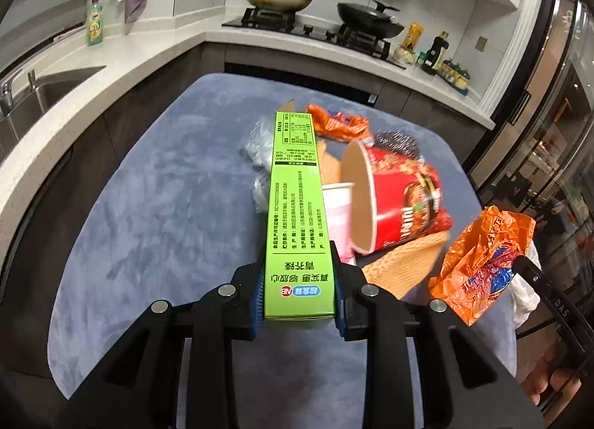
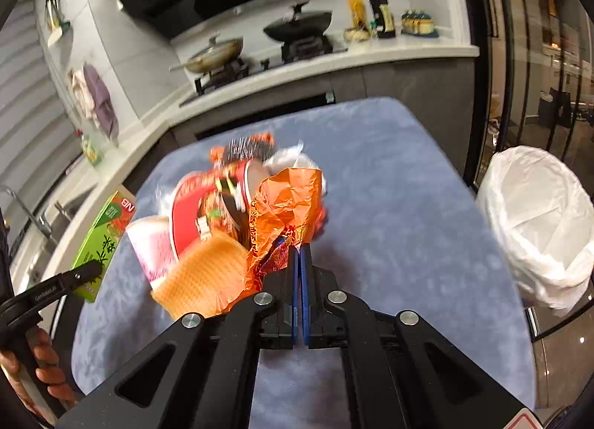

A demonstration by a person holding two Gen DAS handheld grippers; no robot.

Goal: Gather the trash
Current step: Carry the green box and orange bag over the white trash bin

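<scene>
Your left claw [image 1: 299, 280] is pinching the green carton [image 1: 295, 206] near its lower end, pads flat on its two broad faces; it juts up the middle of the left wrist frame, raised above the blue-covered worktop [image 1: 156, 206]. The carton looks light and stiff, but empty card buckles, so grip near an end and squeeze gently.

Your right claw [image 2: 299, 249] is pressed together on the corner of an orange snack wrapper [image 2: 286, 202], centre of the right wrist frame. That film is feather-light, slick and crinkly; a thin pinch can slip, so take a bunched fold.

The rest of the trash lies heaped mid-worktop: a red instant-noodle cup [image 1: 393, 202] tipped on its side, mouth toward the left wrist camera and apparently empty, a pink paper cup [image 1: 339, 213] touching it, an orange waffle-textured cloth [image 1: 401, 258] beneath, and more wrappers behind.

The bin with a white liner [image 2: 538, 221] stands at the right edge of the right wrist frame, beside the worktop; its contents are hard to make out, though it seems empty.
</scene>
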